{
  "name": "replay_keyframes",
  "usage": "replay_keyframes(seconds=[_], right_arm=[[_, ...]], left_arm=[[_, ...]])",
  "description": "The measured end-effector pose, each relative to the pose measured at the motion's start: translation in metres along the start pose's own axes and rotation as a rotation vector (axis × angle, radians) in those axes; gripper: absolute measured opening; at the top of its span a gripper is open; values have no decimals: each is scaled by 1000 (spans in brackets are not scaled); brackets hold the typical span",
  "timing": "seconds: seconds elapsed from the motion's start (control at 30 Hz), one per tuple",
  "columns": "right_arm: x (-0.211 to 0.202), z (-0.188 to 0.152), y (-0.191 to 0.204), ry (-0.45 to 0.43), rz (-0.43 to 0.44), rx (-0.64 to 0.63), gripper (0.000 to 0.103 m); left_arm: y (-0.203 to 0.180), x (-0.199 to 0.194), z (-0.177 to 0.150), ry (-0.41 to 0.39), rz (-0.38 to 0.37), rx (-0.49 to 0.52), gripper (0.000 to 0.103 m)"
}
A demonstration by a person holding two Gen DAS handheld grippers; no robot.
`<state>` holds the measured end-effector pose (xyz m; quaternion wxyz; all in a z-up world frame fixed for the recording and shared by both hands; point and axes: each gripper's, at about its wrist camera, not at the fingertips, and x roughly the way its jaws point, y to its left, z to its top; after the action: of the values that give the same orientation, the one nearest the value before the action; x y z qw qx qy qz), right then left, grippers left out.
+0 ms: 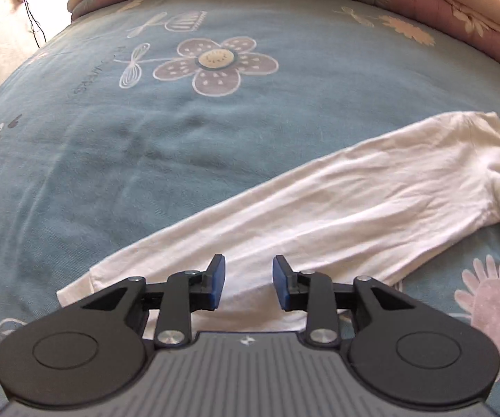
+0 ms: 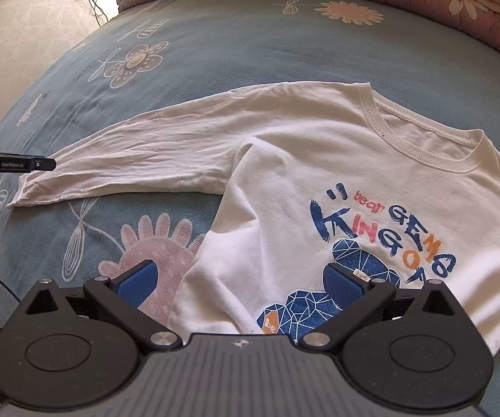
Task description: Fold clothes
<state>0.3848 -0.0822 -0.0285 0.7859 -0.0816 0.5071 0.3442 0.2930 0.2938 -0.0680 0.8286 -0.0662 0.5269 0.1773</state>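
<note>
Lying on floral bedsheet [image 2: 250, 34], white shirt [image 2: 319, 180] reading "bear KING GEMS", both hand-held grippers [image 1: 249, 283] [image 2: 246, 278] open, empty

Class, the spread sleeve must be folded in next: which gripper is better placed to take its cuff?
Left. The left gripper hangs open over the sleeve near the cuff; the right gripper is over the shirt's body.

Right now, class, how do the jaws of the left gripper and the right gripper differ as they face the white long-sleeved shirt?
The left gripper has its jaws narrowly parted; the right gripper has them spread wide. The left gripper is over the cuff end of the shirt's sleeve; the right gripper is over the white long-sleeved shirt at its printed front and side edge. Both have blue pads and grip nothing.
</note>
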Motion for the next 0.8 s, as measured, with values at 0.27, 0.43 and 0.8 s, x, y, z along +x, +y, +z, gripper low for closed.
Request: replay_keyframes(seconds=[0.27,0.43,0.8], right_arm=[[-14,-15,-28,-9,-36,64,103],[-20,-24,-32,-20,-37,87,103],[-35,-39,-71,-65,-127,176,103]], left_arm=[[27,-18,-7,43,89,-89,43],[-33,-37,19,-39,-58,38,46],[-205,16,94,-172,-394,235,47]])
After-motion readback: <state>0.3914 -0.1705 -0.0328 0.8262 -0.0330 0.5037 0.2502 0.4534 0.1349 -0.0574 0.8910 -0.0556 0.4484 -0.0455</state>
